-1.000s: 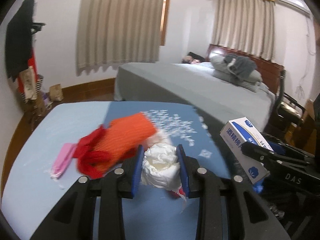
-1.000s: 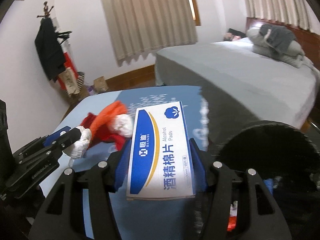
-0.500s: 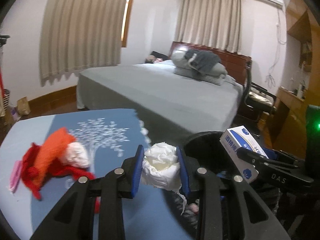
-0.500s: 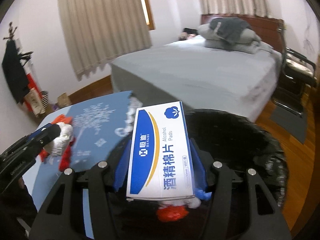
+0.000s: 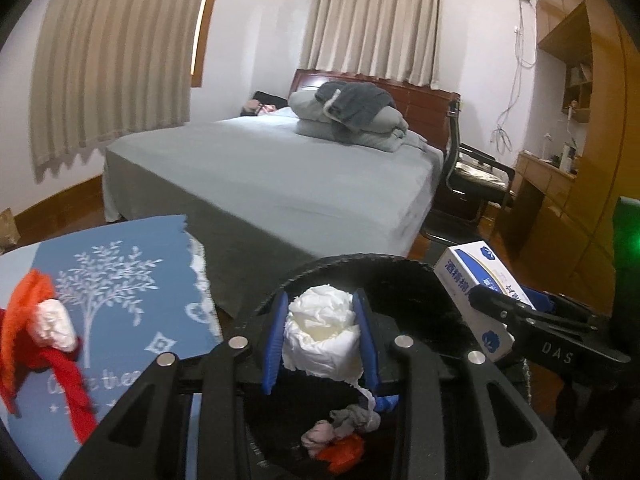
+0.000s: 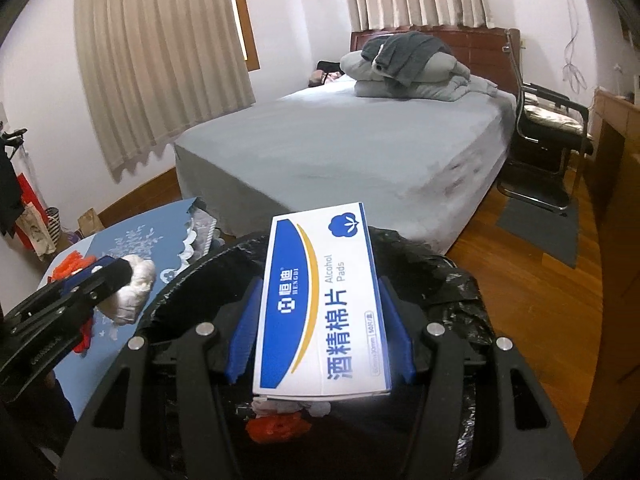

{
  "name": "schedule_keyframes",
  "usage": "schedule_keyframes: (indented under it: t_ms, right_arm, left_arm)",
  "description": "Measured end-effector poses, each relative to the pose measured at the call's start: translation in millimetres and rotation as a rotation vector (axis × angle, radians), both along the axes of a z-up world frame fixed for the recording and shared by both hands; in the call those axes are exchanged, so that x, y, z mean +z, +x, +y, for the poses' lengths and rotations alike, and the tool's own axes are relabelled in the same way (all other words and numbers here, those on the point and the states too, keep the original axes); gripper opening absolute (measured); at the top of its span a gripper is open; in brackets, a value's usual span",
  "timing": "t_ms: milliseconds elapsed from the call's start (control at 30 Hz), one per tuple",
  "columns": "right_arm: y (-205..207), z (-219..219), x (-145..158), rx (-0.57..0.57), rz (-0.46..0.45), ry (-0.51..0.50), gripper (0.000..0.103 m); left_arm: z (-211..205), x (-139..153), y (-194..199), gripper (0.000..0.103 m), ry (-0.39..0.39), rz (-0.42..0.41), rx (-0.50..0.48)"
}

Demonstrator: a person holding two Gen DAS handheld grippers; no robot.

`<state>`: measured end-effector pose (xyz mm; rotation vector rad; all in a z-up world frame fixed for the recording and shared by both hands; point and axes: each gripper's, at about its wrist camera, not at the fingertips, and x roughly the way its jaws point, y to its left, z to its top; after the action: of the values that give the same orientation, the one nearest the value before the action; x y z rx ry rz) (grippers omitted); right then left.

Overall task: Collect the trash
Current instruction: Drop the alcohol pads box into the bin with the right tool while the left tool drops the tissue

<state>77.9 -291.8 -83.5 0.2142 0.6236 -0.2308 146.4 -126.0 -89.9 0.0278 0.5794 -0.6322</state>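
Two grippers are hovering over the mouth of a black-lined trash bin (image 5: 404, 280), each with its load clamped between blue pads. In the left-wrist view the left gripper (image 5: 321, 336) is squeezing a crumpled white paper wad (image 5: 320, 332), while the right gripper (image 6: 320, 320) is gripping a white-and-blue alcohol pad box (image 6: 320, 304) by its long sides — the box is reaching out past the fingertips toward the far rim. Scraps in grey, pink and orange are already lying in the bottom of the bin (image 5: 340, 436). To the left, a blue tablecloth (image 5: 120, 280) is carrying an orange-and-red cloth bundle (image 5: 36, 340) with a pale wad on it, probably waiting its turn. Risks from here are looking modest but real: the wad is sitting close to the bin's near-left rim, so a release there may be bouncing it back onto the cloth; a loose paper tail hanging below the pads may be snagging on a finger; the long box, if dropped tilted, may be bridging the rim or dragging the thin liner (image 6: 460, 280) inward — and the two tools, working close together, may be knocking one another.
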Motion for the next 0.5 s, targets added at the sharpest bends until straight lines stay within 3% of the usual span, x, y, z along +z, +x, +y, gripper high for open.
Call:
schedule_keyframes:
  t_ms: [67, 133, 267, 300, 333, 500]
  right_arm:
    - [-1.0, -5.1, -1.6, -0.014, 0.002, -0.005, 0.057]
    - [-0.7, -9.1, -1.9, -0.023, 0.006, -0.012, 0.068]
    - [-2.0, -9.1, -0.2, -0.054, -0.007, -0.035, 0.087]
    - [-2.5, -8.3, -0.3, -0.062, -0.010, -0.041, 0.090]
    - [-1.3, -9.8, 0.3, -0.066, -0.011, -0.043, 0.091]
    - [4.0, -3.2, -0.7, -0.070, 0.004, -0.066, 0.096]
  left_arm:
    - [-3.0, -1.4, 0.7, 0.038, -0.011, 0.008, -0.017]
    - [-2.4, -2.1, 1.7, 0.055, -0.017, 0.009, -0.020]
    - [10.1, -1.1, 3.2, 0.068, -0.021, 0.003, 0.006]
    - [13.6, -0.6, 3.2, 0.075, -0.019, 0.000, 0.022]
    - [18.7, 0.3, 5.1, 0.082, -0.018, -0.003, 0.038]
    - [53.6, 4.1, 6.5, 0.093, -0.030, -0.010, 0.143]
